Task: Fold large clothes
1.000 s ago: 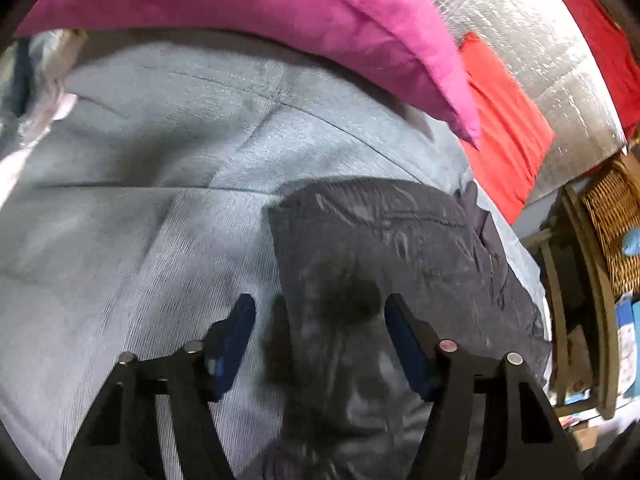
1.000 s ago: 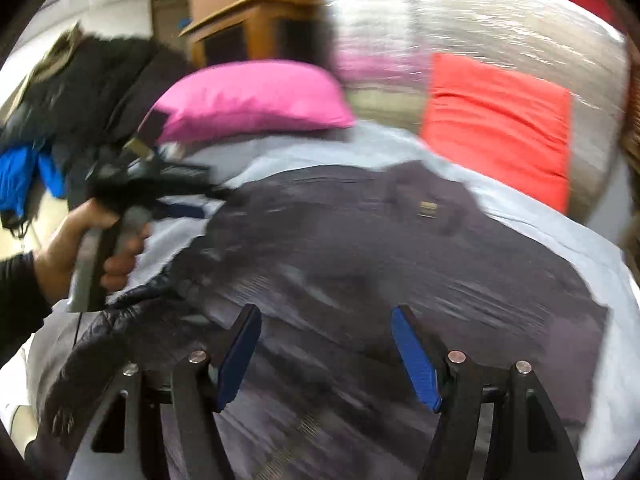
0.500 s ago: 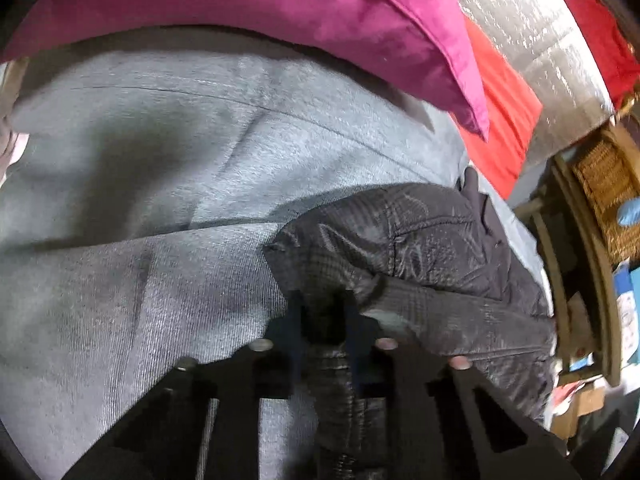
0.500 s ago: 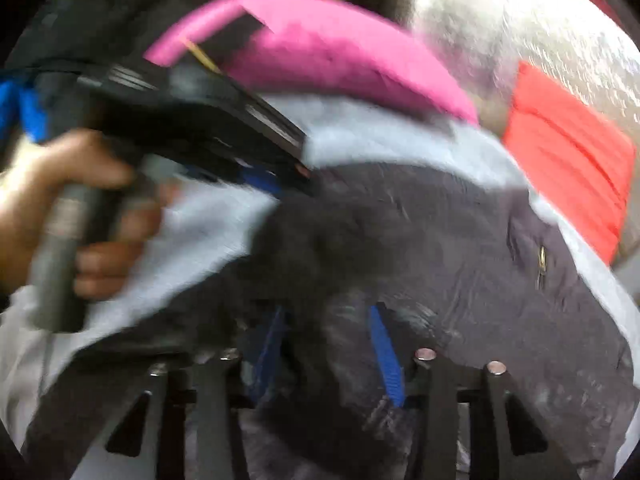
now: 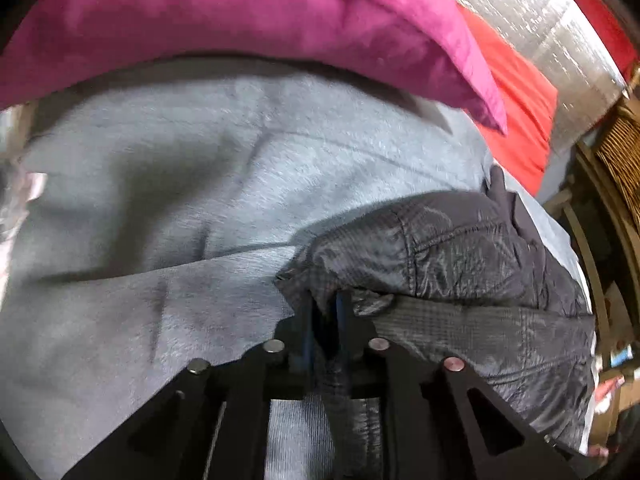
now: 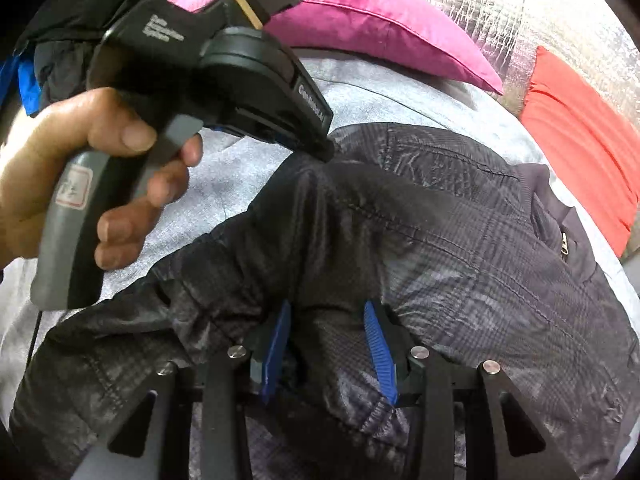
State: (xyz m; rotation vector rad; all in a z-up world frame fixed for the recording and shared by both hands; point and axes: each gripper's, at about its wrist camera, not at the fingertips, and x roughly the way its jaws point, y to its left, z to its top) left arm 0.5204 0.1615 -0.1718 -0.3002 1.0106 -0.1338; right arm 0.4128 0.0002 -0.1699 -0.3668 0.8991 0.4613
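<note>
A dark checked quilted jacket (image 6: 460, 240) lies spread on a grey bed cover (image 5: 160, 200). In the left wrist view my left gripper (image 5: 326, 316) is shut on the jacket's near edge (image 5: 460, 264), with fabric bunched between its blue pads. The right wrist view shows that same left gripper (image 6: 320, 144), held by a hand, pinching the jacket's raised corner. My right gripper (image 6: 326, 320) has its blue pads partly closed around a fold of the jacket, with a gap still showing between them.
A magenta pillow (image 5: 240, 20) lies at the head of the bed, with a red cushion (image 5: 516, 112) against a silver quilted wall (image 6: 500, 12). A wicker basket on wooden furniture (image 5: 616, 152) stands right of the bed. Dark and blue clothes (image 6: 32, 76) hang at the left.
My left gripper closed on the jacket's edge and has lifted it. My right gripper moved in toward the left one and narrowed its jaws around a fold of the jacket.
</note>
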